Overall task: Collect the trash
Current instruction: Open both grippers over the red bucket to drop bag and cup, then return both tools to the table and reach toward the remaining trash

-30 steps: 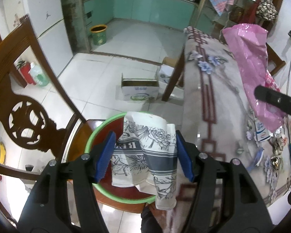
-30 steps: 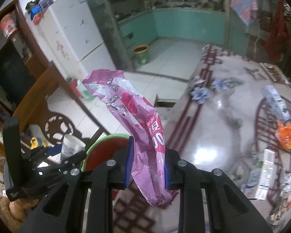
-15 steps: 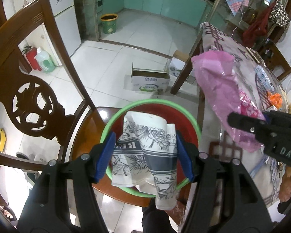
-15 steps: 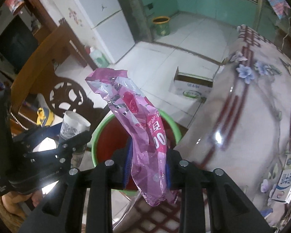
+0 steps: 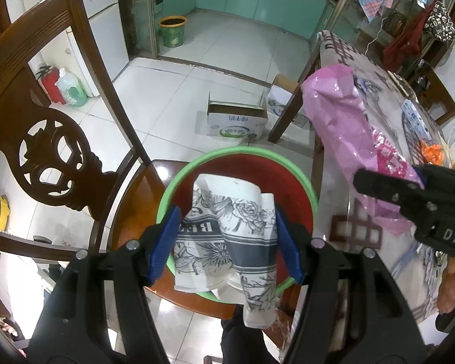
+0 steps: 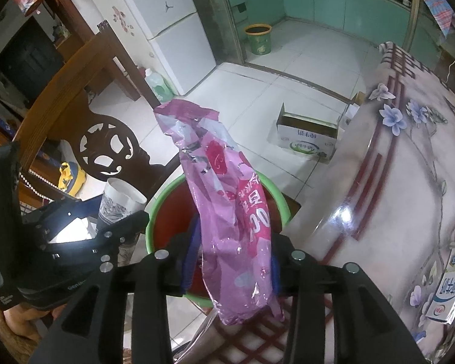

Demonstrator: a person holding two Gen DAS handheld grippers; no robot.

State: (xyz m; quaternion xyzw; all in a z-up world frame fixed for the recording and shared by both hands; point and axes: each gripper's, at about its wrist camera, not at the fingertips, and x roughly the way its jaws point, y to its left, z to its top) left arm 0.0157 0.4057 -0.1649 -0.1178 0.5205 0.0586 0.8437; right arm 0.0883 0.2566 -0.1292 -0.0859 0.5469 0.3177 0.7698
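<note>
The pink plastic wrapper [image 6: 230,227] looked feather-light, limp and slick; it hung between the right gripper [image 6: 232,261] above the red basin [image 5: 291,182], the jaws opening around its lower part. It would probably slide out and flutter down rather than drop straight. The left gripper [image 5: 226,242] clenched the crumpled floral paper cups [image 5: 227,236] at mid-height, also over the basin; they looked soft and crushable. The basin sat on the wooden chair [image 5: 45,139], and what showed of its inside held no trash.
</note>
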